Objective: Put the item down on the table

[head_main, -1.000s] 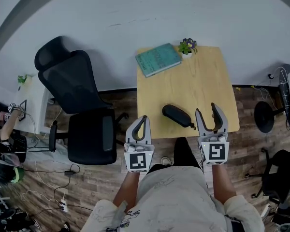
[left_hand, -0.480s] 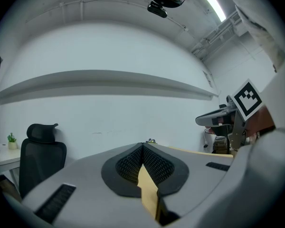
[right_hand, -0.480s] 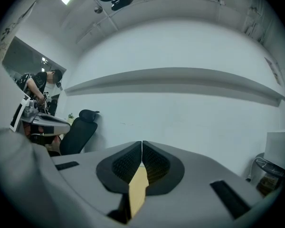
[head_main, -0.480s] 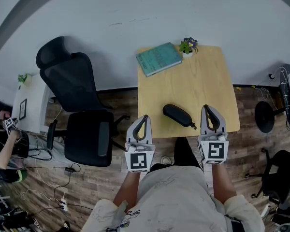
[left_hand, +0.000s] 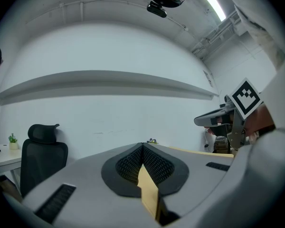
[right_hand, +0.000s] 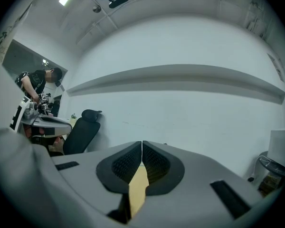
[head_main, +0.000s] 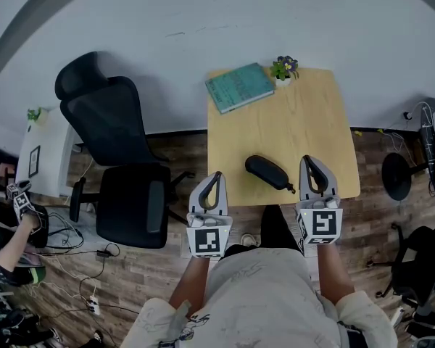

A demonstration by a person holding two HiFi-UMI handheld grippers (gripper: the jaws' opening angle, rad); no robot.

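Black case (head_main: 267, 171) slants far-left to near-right; left gripper (head_main: 217, 175), right gripper (head_main: 307, 159) jaws clenched empty.

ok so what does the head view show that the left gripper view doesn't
Only the head view: the black case and the teal book, both lying on the wooden table, and the wood floor around it. Only the left gripper view: the ceiling light strip overhead. Both: the table itself, the black office chair, the small potted plant at the table's far edge, and the right gripper, shut with nothing in it.
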